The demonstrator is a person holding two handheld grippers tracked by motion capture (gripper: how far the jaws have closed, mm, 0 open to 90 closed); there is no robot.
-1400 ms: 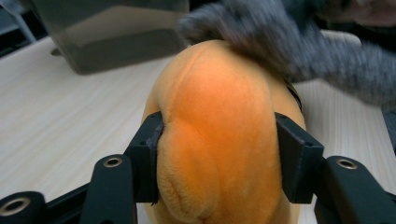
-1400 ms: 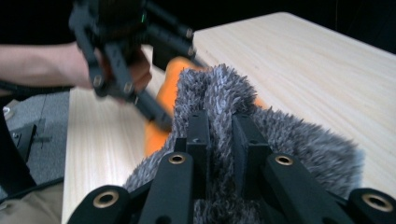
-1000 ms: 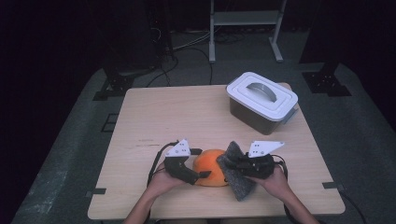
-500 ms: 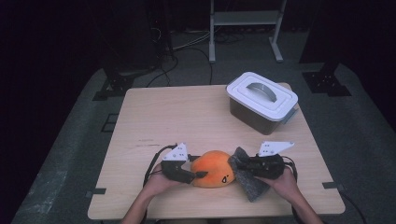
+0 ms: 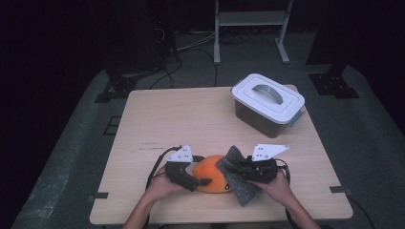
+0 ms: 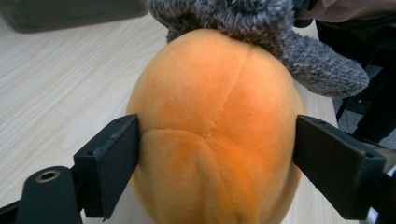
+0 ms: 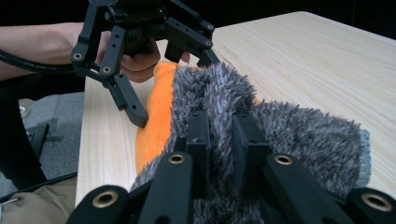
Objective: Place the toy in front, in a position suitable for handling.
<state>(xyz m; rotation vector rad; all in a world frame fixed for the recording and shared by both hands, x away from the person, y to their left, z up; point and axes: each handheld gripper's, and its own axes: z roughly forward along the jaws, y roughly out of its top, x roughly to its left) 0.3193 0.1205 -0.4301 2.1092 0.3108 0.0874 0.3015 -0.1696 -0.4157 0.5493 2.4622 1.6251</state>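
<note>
An orange plush toy [image 5: 212, 172] lies near the table's front edge. My left gripper [image 5: 203, 173] holds it from the left. In the left gripper view both black pads [image 6: 116, 154] rest against the sides of the orange plush toy [image 6: 215, 121]; the jaws have just been opening, with the toy still between them. My right gripper [image 5: 230, 167] is shut on a grey fuzzy cloth [image 5: 242, 188] draped against the toy's right side. In the right gripper view its jaws pinch the grey fuzzy cloth [image 7: 299, 135], and the left gripper [image 7: 175, 88] and a hand are beyond.
A grey box with a white handled lid [image 5: 267, 102] stands at the table's [image 5: 181, 119] back right. Both forearms come in over the front edge. Dark floor, cables and a metal stand's legs surround the table.
The right gripper has pulled the grey cloth a little to the right, so more of the orange toy's top shows. The left hand has stayed in place.
</note>
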